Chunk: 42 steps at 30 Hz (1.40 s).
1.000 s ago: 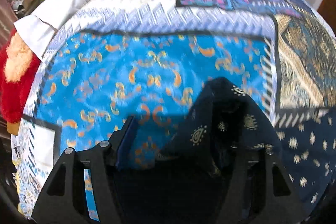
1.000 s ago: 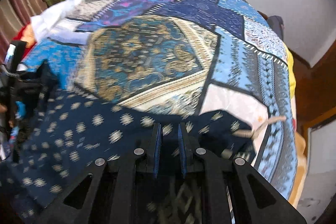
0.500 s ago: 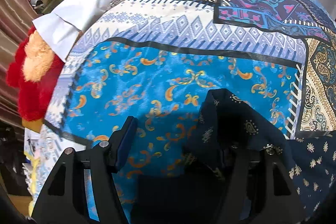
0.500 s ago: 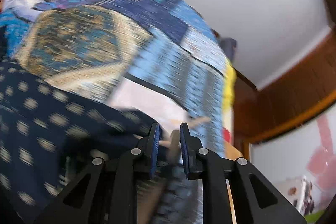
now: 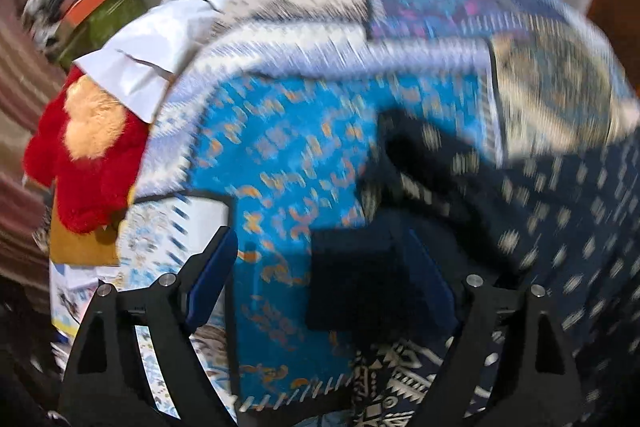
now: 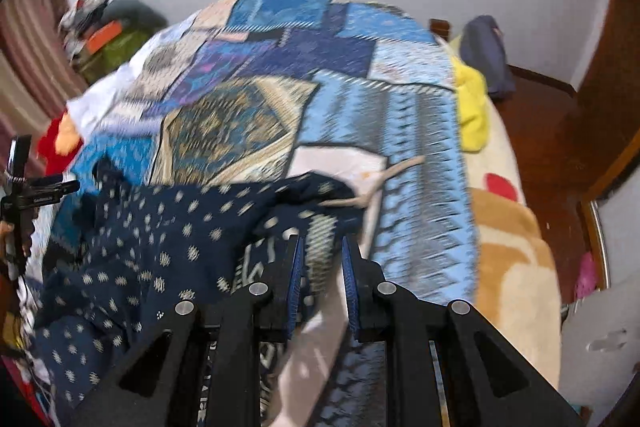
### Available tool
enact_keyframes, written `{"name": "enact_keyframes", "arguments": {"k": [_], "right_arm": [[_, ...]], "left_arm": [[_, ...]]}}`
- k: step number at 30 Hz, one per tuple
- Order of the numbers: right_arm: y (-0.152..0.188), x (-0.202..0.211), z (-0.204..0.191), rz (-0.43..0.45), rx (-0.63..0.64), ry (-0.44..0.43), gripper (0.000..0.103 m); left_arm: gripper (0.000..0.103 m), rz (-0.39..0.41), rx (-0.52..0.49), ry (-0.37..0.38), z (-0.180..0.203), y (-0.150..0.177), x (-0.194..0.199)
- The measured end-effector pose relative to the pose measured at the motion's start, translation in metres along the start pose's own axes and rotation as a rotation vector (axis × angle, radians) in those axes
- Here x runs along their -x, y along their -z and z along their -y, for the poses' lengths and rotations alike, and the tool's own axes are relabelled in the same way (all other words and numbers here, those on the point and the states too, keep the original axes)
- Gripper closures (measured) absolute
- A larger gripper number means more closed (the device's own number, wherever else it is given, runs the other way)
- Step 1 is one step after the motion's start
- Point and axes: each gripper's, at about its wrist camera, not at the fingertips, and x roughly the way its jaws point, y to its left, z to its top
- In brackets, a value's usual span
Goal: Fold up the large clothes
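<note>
A dark navy garment with small pale motifs lies crumpled on the near part of a patchwork bedspread. My right gripper is nearly shut, its jaws pinching the garment's patterned edge, with a beige drawstring trailing beyond. In the left wrist view the garment drapes over my right finger. My left gripper is open, with blue bedspread between the fingers. The left gripper also shows at the left edge of the right wrist view.
A red and orange plush toy and a white cloth lie at the bed's left side. A heap of bags and clothes sits behind them. A yellow cloth, a grey bundle and a beige blanket lie on the right.
My right gripper has swung back over the bed, still pinching the garment. My left gripper has pulled back and stayed open, with more garment now spread at its right.
</note>
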Motion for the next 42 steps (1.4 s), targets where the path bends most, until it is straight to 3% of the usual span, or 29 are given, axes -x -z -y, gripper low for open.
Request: {"name": "enact_keyframes", "arguments": {"k": [4,6,8,9,11,12,13,14,17,22,25,31,34,37,39,42], "right_arm": [[0.000,-0.043,-0.023,-0.069,0.055,0.014,0.088],[0.000,-0.064,-0.030,-0.078,0.100,0.127,0.088],[0.001,-0.070,-0.033,-0.042,0.136,0.163,0.086],[0.002,-0.071,-0.032,-0.038,0.138,0.175,0.078],[0.004,-0.069,-0.029,-0.020,0.155,0.259,0.039],[0.005,-0.068,-0.027,0.005,0.177,0.333,0.006],[0.007,-0.068,-0.022,0.040,0.211,0.382,0.002],[0.011,-0.069,-0.014,0.044,0.222,0.348,0.002],[0.007,-0.068,0.015,-0.005,0.096,0.218,0.002],[0.000,-0.062,0.013,-0.026,0.093,0.233,0.002],[0.001,-0.038,0.005,0.005,0.090,0.202,0.002],[0.013,0.026,-0.013,0.064,0.037,0.035,0.002],[0.029,0.034,-0.018,0.056,-0.013,-0.048,0.002],[0.042,0.016,-0.020,0.002,-0.044,-0.064,0.002],[0.048,-0.007,-0.018,-0.056,-0.079,-0.068,0.007],[0.048,-0.044,-0.011,-0.134,-0.154,-0.130,0.031]], "left_arm": [[0.018,-0.015,-0.069,-0.028,0.031,0.002,-0.025],[0.018,-0.001,-0.063,-0.067,0.040,-0.006,-0.035],[0.017,-0.016,-0.038,-0.104,0.041,-0.014,-0.050],[0.014,-0.029,-0.016,-0.119,0.037,-0.018,-0.059],[0.008,-0.022,0.028,-0.099,0.026,-0.022,-0.066],[0.007,-0.011,0.041,-0.110,0.022,-0.025,-0.068],[0.006,-0.010,0.051,-0.121,0.019,-0.028,-0.070],[0.006,-0.013,0.057,-0.124,0.016,-0.030,-0.072],[0.003,-0.017,0.050,-0.144,0.012,-0.037,-0.075],[0.004,-0.037,0.095,-0.138,-0.004,-0.046,-0.068],[0.004,-0.010,0.052,-0.132,-0.011,-0.040,-0.046],[0.004,0.069,0.058,0.001,-0.022,-0.008,0.019],[0.003,0.044,0.090,0.053,-0.022,0.014,0.025],[0.004,-0.013,0.106,0.054,-0.021,0.035,0.010],[0.004,-0.041,0.109,0.043,-0.017,0.043,-0.006],[0.003,-0.002,0.062,0.023,-0.005,0.042,-0.012]]}}
